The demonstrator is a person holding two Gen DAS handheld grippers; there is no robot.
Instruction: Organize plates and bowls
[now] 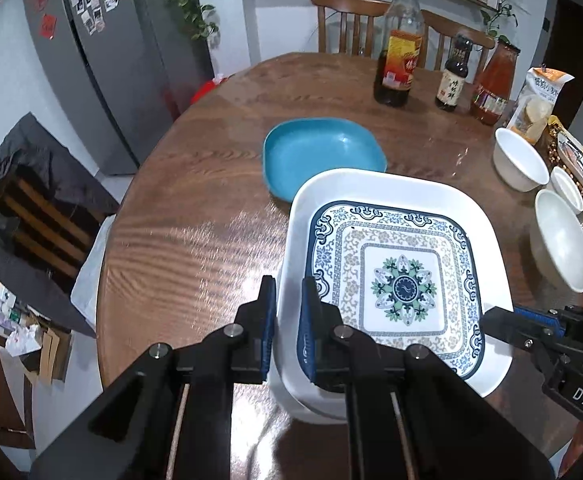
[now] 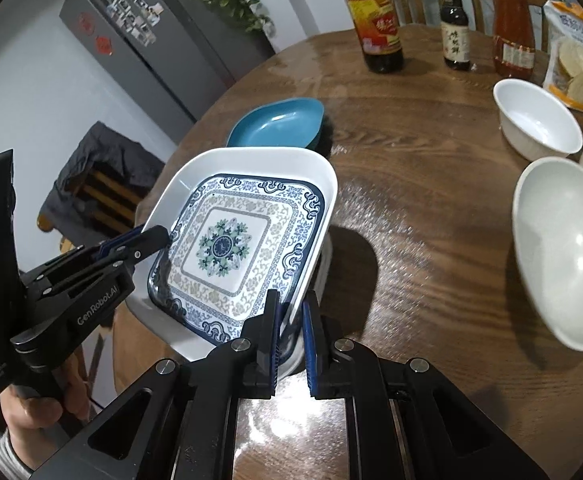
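Observation:
A white square plate with a blue floral pattern (image 1: 395,280) (image 2: 227,248) is held between both grippers, lifted just over the wooden table (image 1: 191,220). My left gripper (image 1: 289,320) (image 2: 159,238) is shut on its left rim. My right gripper (image 2: 291,328) (image 1: 503,320) is shut on the opposite rim. Just beyond the held plate a teal square plate (image 1: 319,152) (image 2: 279,124) lies on the table. Three white bowls (image 1: 519,164) (image 2: 563,248) stand in a cluster at the right. The patterned plate's underside is hidden.
Three sauce bottles (image 1: 397,48) (image 2: 379,20) and a snack bag (image 1: 539,96) stand at the table's far side. Behind them are wooden chairs (image 1: 347,20). A grey fridge (image 1: 103,60) is off to the left. A hand and sleeve (image 2: 23,412) hold the left gripper.

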